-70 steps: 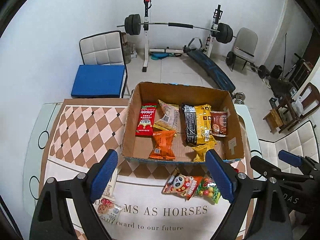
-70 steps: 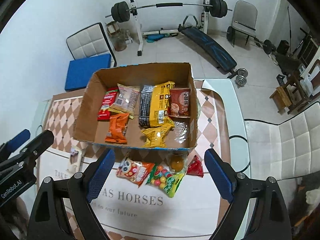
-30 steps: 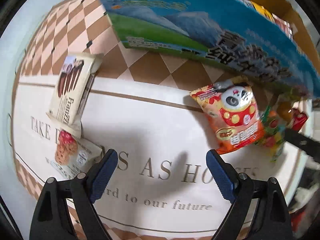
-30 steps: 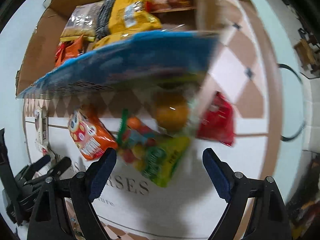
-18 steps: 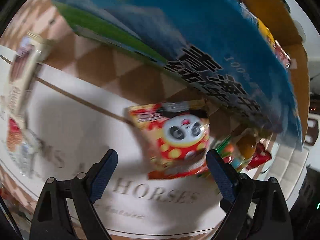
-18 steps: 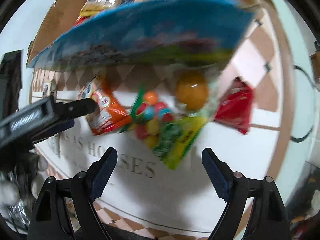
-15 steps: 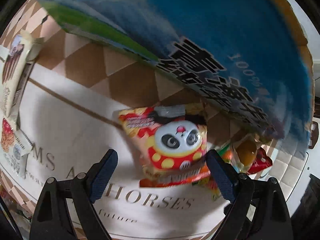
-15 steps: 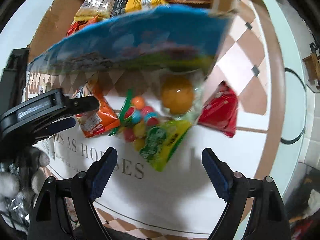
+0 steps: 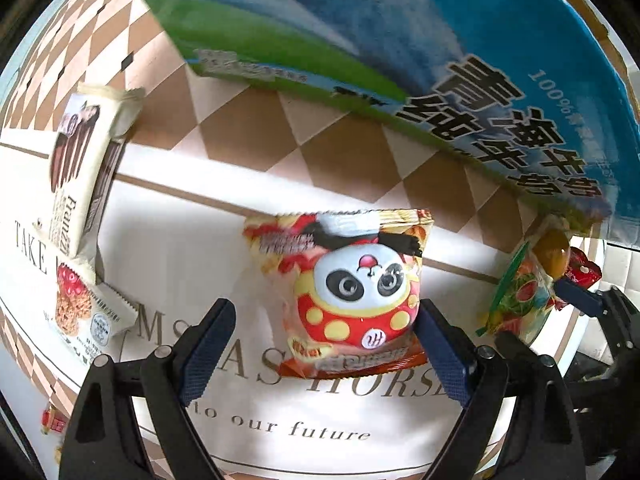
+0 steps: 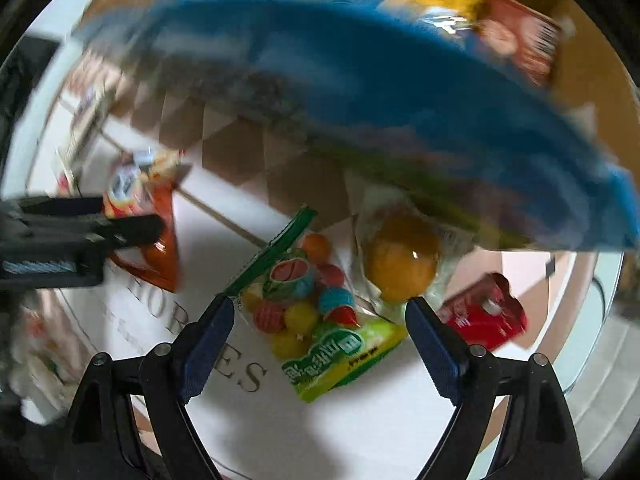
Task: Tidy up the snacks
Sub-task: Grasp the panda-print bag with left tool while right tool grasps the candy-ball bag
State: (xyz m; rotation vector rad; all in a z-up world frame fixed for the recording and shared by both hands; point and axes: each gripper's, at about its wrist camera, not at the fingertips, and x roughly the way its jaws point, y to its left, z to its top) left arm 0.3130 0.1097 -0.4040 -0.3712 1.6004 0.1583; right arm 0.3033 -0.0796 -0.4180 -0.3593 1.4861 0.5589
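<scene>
left hand-held gripper (image 9: 322,342) spread wide astride the panda snack packet (image 9: 344,292) on the desk (image 9: 256,432), right hand-held gripper (image 10: 318,338) likewise unclosed around the gumball bag (image 10: 308,304), both just clear of the blue carton's (image 9: 400,32) edge.

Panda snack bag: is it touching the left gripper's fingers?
Cannot tell. In the left wrist view, the panda snack bag meets the right finger visually; the left gripper is open.

Cream wrapper (image 9: 76,168): "Franzzi"; box (image 9: 440,52): "100%"; mat (image 9: 240,420): "our future".
</scene>
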